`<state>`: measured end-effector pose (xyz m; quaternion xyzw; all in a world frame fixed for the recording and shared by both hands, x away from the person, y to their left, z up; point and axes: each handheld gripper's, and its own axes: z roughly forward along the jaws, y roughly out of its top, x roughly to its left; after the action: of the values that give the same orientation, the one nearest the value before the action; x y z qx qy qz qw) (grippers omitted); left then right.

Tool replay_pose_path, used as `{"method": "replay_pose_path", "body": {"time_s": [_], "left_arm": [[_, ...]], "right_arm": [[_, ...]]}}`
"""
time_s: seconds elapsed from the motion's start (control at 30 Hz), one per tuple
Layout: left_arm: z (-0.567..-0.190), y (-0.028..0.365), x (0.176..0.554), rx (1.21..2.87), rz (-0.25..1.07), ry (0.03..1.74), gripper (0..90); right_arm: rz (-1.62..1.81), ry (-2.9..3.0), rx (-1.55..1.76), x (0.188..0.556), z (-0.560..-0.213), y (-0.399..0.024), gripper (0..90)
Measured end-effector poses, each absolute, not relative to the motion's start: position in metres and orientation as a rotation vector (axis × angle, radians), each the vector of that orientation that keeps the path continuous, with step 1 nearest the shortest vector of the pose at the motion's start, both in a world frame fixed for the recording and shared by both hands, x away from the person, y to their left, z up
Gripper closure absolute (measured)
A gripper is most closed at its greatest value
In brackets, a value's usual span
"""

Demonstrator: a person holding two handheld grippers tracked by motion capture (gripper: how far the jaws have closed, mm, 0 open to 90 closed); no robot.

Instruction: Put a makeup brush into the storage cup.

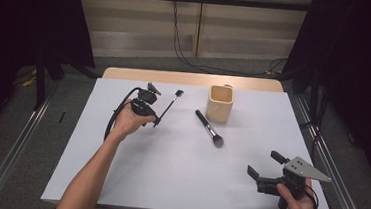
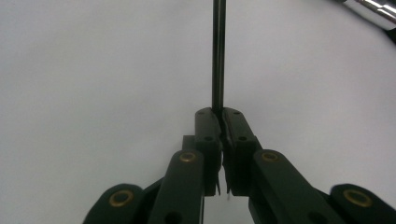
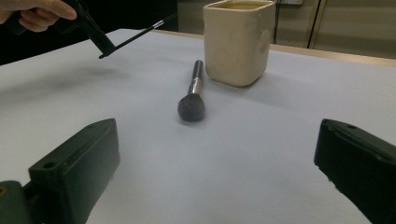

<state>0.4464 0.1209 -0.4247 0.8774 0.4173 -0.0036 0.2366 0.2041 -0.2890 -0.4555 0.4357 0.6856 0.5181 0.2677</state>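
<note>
My left gripper (image 1: 156,121) hovers over the far left of the white table (image 1: 167,178), shut on the handle end of a thin black brush (image 1: 171,103) that slants up toward the far right. In the left gripper view its pads clamp the thin brush's stem (image 2: 218,56). A black makeup brush (image 1: 209,128) with a grey fluffy head lies on the table just in front of a cream cup (image 1: 220,103). My right gripper (image 1: 265,164) stands open near the front right corner, nothing between its fingers. It faces the makeup brush (image 3: 192,100) and the cup (image 3: 238,39).
In the right gripper view a hand holds the left gripper (image 3: 100,46) and the thin brush (image 3: 140,35) above the table at upper left. A wooden strip (image 1: 190,79) borders the table's far edge. Dark curtains and metal rails flank the table.
</note>
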Motion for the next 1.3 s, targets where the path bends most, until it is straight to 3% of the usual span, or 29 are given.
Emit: {"method": "replay_pose_path", "body": {"time_s": [0.8,1.3], "left_arm": [[-0.424,0.129,0.423,2.085,0.157,1.027,86.0],[-0.425,0.131,0.406,1.984,0.266,0.917,86.0]], "right_arm": [[1.403,1.849,1.181,0.205,-0.456,-0.288,0.0],[1.401,1.850,1.176,0.205,-0.456,-0.288,0.0]]}}
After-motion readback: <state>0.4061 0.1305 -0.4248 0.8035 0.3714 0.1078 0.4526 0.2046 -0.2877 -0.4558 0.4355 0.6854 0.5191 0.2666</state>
